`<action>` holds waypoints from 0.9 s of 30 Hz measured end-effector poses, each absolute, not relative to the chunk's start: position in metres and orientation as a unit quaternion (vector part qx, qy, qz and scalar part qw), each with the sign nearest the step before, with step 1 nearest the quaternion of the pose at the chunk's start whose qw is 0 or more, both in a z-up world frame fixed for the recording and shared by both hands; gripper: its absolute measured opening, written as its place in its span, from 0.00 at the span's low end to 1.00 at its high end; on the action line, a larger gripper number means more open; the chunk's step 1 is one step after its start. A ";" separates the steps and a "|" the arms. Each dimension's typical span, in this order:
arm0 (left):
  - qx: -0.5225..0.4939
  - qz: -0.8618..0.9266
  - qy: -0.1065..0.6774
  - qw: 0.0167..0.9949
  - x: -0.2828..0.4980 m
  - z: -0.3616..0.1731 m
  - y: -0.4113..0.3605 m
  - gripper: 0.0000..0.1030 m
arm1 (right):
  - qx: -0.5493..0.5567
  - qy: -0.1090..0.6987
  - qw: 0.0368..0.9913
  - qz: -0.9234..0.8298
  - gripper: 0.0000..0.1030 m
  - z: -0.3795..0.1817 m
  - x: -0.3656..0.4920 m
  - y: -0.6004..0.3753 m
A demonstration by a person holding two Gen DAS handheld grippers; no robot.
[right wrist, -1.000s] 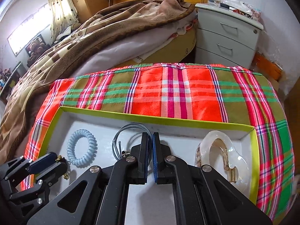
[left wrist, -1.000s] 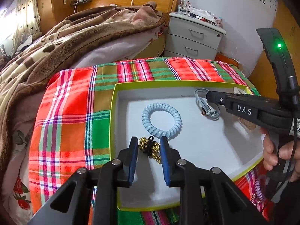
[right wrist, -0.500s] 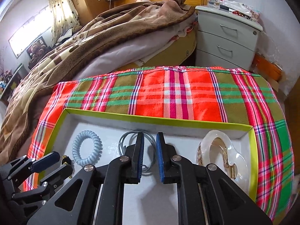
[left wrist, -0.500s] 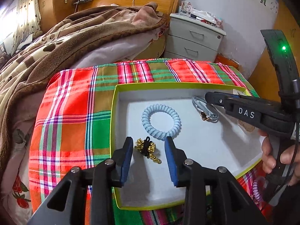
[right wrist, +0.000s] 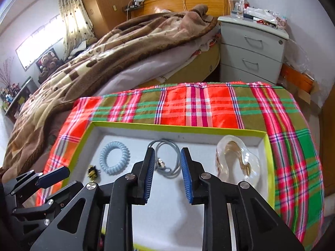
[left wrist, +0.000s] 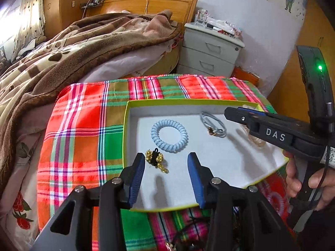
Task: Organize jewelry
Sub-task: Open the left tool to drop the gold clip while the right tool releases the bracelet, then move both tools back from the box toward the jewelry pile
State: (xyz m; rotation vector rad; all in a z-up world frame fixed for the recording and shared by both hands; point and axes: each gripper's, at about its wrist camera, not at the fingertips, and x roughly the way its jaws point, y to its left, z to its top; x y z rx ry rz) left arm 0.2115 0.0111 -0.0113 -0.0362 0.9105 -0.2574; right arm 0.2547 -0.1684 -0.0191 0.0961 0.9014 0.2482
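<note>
White-floored tray [left wrist: 219, 179] holds 4 pieces; 2 grippers, left [left wrist: 166, 159] and right [right wrist: 168, 153], just opened, empty.

Black gripper [left wrist: 166, 163], blue ribbed pads [right wrist: 149, 175], silver screws.

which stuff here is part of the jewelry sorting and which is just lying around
Part of the job:
- tray
- blue coil band
- gold bead tie
- grey elastic loop
- clear hair claw
- left gripper and right gripper, jaws open and just been opening, nothing between their pads

Just lying about:
- brown blanket
- nightstand
- plaid cloth
</note>
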 end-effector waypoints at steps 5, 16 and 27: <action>-0.036 -0.140 0.434 0.889 0.192 -0.001 0.018 0.45 | 0.047 0.412 0.901 0.128 0.34 -0.005 0.224 -0.176; -0.068 -0.153 0.440 0.882 0.137 -0.009 0.041 0.45 | 0.048 0.409 0.906 0.094 0.35 -0.017 0.145 -0.219; -0.101 -0.182 0.451 0.868 0.104 -0.020 0.048 0.48 | 0.062 0.451 0.886 0.083 0.35 -0.050 0.119 -0.239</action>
